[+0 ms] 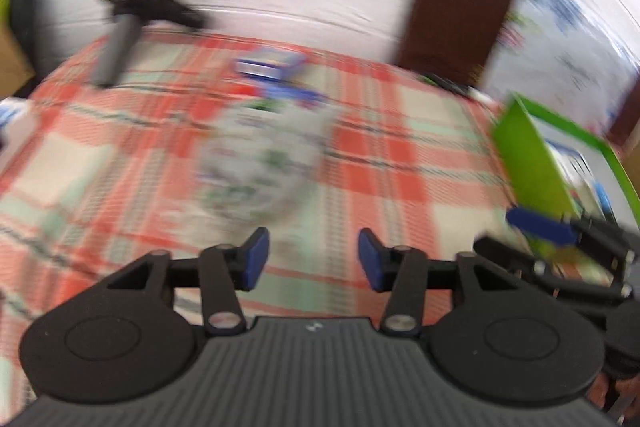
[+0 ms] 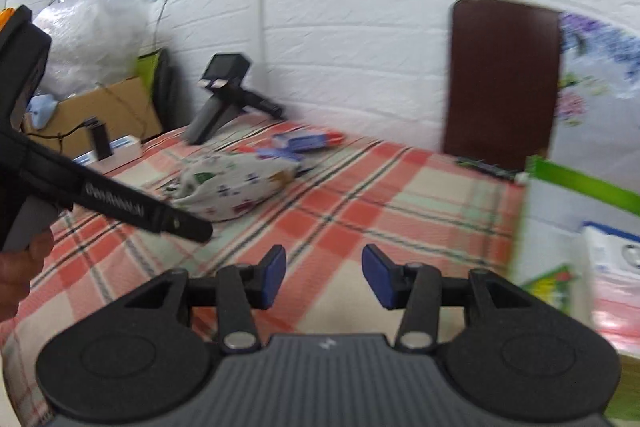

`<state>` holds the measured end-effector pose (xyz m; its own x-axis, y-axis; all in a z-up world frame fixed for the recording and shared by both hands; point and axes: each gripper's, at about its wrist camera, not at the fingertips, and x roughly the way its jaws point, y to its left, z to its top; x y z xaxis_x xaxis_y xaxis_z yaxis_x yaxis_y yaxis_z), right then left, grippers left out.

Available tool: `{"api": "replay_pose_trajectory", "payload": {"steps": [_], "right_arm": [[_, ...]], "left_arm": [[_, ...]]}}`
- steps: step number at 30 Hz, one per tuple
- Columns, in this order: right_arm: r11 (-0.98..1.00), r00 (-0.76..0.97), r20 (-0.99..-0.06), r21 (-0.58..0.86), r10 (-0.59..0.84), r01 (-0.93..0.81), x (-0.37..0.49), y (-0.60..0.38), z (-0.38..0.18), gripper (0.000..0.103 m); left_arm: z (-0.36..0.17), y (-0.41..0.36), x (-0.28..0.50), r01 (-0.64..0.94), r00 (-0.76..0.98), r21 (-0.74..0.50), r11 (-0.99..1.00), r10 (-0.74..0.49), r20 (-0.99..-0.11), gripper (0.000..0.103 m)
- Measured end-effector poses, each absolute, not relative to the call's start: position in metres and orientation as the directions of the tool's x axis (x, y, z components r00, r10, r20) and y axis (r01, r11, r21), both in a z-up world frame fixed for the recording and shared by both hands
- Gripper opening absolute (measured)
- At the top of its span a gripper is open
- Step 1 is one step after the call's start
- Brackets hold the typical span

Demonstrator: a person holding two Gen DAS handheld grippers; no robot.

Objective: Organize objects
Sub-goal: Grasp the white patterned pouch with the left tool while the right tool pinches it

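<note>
Both the left gripper [image 1: 313, 259] and right gripper [image 2: 324, 275] are being held spread and empty above the desk [image 2: 400, 195]; the patterned pouch [image 2: 236, 183], lying mid-desk, is probably being approached next.

The left gripper [image 1: 313, 259] is held angled downward, its blue pads [image 1: 256, 258] parted with nothing between them. The right gripper [image 2: 323, 277] is likewise held open and empty. A hand [image 2: 18, 267], probably the left, is glimpsed gripping a handle.
</note>
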<state>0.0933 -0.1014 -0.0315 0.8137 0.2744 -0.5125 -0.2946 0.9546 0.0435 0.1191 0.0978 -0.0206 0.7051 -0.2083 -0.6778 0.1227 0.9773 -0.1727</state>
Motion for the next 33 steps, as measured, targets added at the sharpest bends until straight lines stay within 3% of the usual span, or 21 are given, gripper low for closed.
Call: {"api": "replay_pose_trajectory", "payload": {"steps": [3,5,6,13,15,16,17,19,25,33], "right_arm": [[0.935,0.768,-0.543,0.11,0.341,-0.337,0.117,-0.084,-0.037,0.049],[0.924,0.75,-0.546,0.152,0.373,-0.35,0.136,-0.075,-0.036,0.057],[0.921,0.747,-0.542,0.174,0.384,-0.347,0.148,-0.071,-0.035,0.057],[0.885,0.717,-0.562,0.432,0.412,-0.171,0.252,-0.071,-0.043,0.058],[0.849,0.657,-0.588,0.504,0.472,-0.158,0.273,-0.068,-0.059,0.05],[0.834,0.629,-0.598,0.529,0.497,-0.157,0.277,-0.066,-0.067,0.037],[0.82,0.618,-0.591,0.549,0.518,-0.162,0.276,-0.064,-0.072,0.033],[0.832,0.637,-0.581,0.522,0.506,-0.185,0.265,-0.061,-0.071,0.027],[0.86,0.651,-0.584,0.454,0.486,-0.235,0.212,-0.068,-0.056,0.024],[0.891,0.717,-0.572,0.426,0.398,-0.154,0.115,-0.115,-0.051,0.021]], "left_arm": [[-0.017,0.132,0.13,0.044,0.723,-0.214,0.976,-0.179,-0.668,0.061],[-0.018,0.15,0.138,-0.005,0.72,-0.283,0.959,-0.193,-0.666,0.08],[-0.018,0.154,0.141,-0.016,0.724,-0.312,0.95,-0.204,-0.659,0.084],[-0.03,0.133,0.16,0.04,0.735,-0.253,0.967,-0.2,-0.648,0.086],[-0.038,0.126,0.17,0.043,0.727,-0.222,0.974,-0.183,-0.662,0.084],[-0.043,0.124,0.175,0.054,0.716,-0.22,0.974,-0.191,-0.672,0.074],[-0.047,0.126,0.18,0.09,0.692,-0.265,0.96,-0.252,-0.676,0.058],[-0.045,0.127,0.176,0.116,0.696,-0.27,0.956,-0.272,-0.664,0.054],[-0.044,0.111,0.134,0.269,0.7,-0.164,0.949,-0.31,-0.643,0.052],[-0.044,0.065,0.105,0.448,0.628,-0.162,0.88,-0.438,-0.644,0.049]]}}
